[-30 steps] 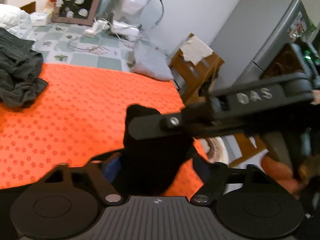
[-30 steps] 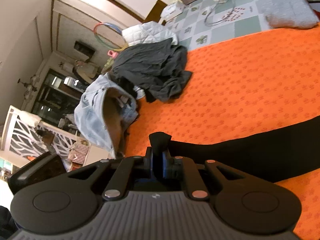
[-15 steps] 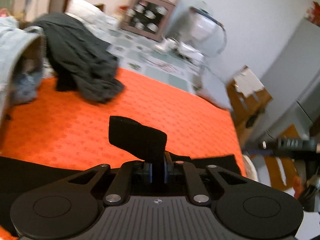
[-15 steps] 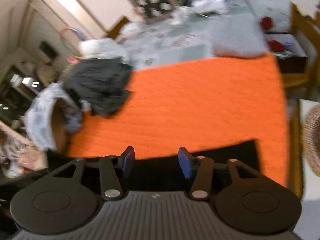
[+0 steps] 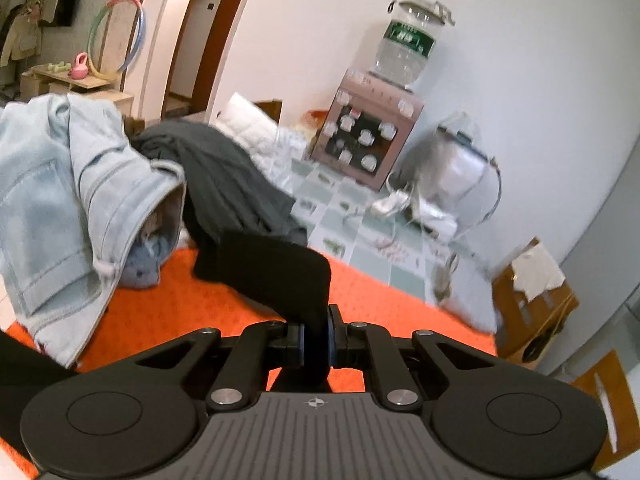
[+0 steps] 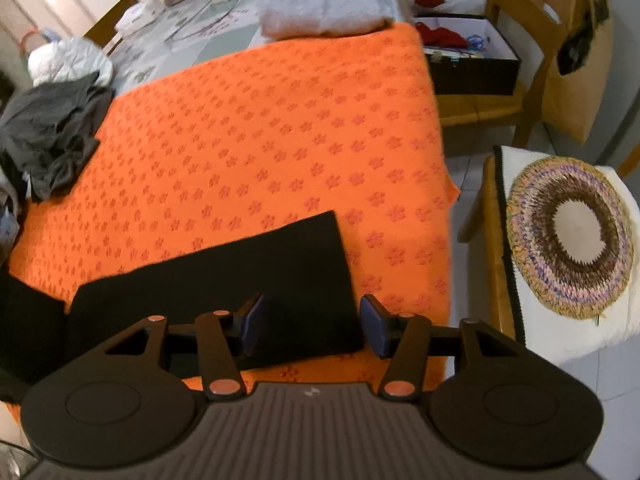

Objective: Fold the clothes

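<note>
Left wrist view: the left tool [image 5: 316,338] is pressed together on a fold of the black garment [image 5: 276,276] at lower centre, above the orange-covered worktop [image 5: 384,304]; if that bunched pinch slips, the fold could drop crooked. Right wrist view: the right tool [image 6: 316,326] is spread over the garment's flat end at lower centre, whose left part runs out of frame.

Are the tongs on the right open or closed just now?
Open. The right tongs have their blue pads wide apart, empty, above the black garment lying flat on the orange cloth.
</note>
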`<action>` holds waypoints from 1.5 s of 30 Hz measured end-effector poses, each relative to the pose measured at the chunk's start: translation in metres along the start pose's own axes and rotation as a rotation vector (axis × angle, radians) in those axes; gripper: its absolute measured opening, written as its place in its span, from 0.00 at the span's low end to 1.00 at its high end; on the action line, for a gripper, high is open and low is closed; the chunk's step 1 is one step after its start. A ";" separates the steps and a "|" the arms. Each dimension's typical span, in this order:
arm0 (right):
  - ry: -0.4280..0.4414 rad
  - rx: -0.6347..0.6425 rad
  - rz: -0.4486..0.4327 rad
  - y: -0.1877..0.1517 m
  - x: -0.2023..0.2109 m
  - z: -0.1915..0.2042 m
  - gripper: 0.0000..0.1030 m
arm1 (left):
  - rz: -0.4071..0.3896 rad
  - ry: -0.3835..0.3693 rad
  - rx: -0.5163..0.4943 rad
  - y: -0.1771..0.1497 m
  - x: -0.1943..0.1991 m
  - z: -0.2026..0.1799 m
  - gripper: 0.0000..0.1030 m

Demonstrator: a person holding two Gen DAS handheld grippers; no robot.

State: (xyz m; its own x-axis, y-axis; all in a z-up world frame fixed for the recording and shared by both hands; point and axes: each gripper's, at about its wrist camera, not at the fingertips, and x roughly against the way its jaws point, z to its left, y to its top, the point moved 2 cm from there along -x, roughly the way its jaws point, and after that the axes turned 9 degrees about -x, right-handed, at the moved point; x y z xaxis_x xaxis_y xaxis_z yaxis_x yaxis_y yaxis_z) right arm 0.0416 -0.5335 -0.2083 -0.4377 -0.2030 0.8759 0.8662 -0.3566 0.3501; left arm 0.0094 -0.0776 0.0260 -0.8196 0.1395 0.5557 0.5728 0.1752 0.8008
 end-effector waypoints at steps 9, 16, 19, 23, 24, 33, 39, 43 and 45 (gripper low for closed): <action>-0.066 0.076 -0.086 0.009 0.027 0.003 0.06 | -0.012 -0.049 0.002 0.012 0.004 -0.013 0.12; -0.075 0.065 -0.077 0.018 0.033 -0.016 0.10 | 0.015 -0.139 -0.038 0.014 -0.001 -0.039 0.13; -0.104 0.075 -0.085 0.014 0.030 -0.017 0.18 | 0.042 -0.201 -0.070 0.011 -0.009 -0.060 0.13; -0.095 0.036 -0.118 0.010 0.041 -0.024 0.25 | 0.095 -0.285 -0.126 0.003 -0.030 -0.099 0.13; -0.089 0.026 -0.128 0.009 0.046 -0.026 0.26 | 0.109 -0.306 -0.142 0.000 -0.036 -0.110 0.13; -0.062 -0.066 -0.183 -0.014 0.089 -0.048 0.32 | 0.271 -0.461 -0.271 -0.045 -0.101 -0.206 0.14; -0.067 -0.129 -0.183 -0.039 0.100 -0.067 0.33 | 0.366 -0.509 -0.368 -0.089 -0.145 -0.256 0.15; -0.071 -0.166 -0.182 -0.050 0.101 -0.077 0.33 | 0.426 -0.515 -0.419 -0.117 -0.170 -0.275 0.21; -0.069 -0.180 -0.183 -0.053 0.102 -0.081 0.33 | 0.447 -0.524 -0.416 -0.125 -0.174 -0.281 0.31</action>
State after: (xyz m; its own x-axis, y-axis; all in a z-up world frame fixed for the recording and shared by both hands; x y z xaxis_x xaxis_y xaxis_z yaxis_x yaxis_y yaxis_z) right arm -0.0685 -0.6090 -0.1645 -0.5600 -0.0595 0.8264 0.7147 -0.5393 0.4455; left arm 0.0765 -0.3977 -0.1079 -0.3419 0.5677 0.7489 0.7080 -0.3684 0.6025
